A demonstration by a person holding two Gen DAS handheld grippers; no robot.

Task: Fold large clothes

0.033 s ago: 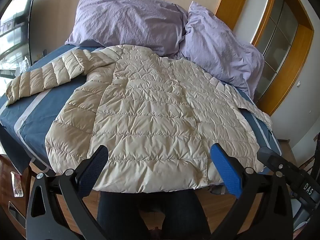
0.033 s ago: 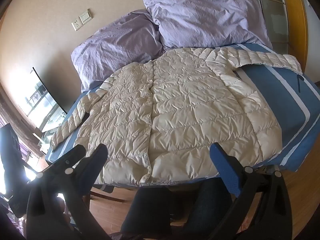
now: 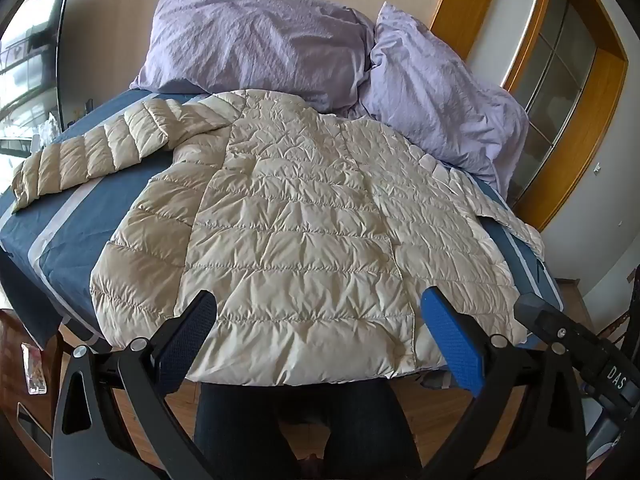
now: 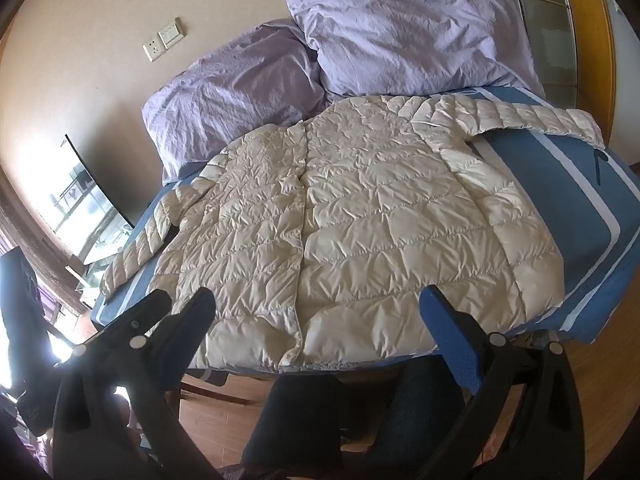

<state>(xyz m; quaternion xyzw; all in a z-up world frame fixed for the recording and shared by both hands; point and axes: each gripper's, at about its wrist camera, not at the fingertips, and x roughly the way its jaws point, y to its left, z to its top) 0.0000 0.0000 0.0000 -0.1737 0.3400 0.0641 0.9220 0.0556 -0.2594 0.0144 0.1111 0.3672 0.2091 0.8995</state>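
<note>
A cream quilted puffer jacket (image 3: pixel 304 232) lies spread flat on the blue bed cover, hem toward me, both sleeves stretched out sideways. It also shows in the right wrist view (image 4: pixel 360 232). My left gripper (image 3: pixel 320 328) is open and empty, held just short of the hem. My right gripper (image 4: pixel 316 320) is open and empty too, above the hem's near edge. The left sleeve (image 3: pixel 92 152) reaches the bed's left edge; the right sleeve (image 4: pixel 520 116) runs to the far right.
Two lilac pillows (image 3: pixel 256 40) (image 4: pixel 404 36) lean on the wall behind the jacket. The blue striped bed cover (image 3: pixel 80 216) shows at both sides. A wooden door frame (image 3: pixel 568 128) stands at right. The person's dark-trousered legs (image 3: pixel 304 428) are below, on wood floor.
</note>
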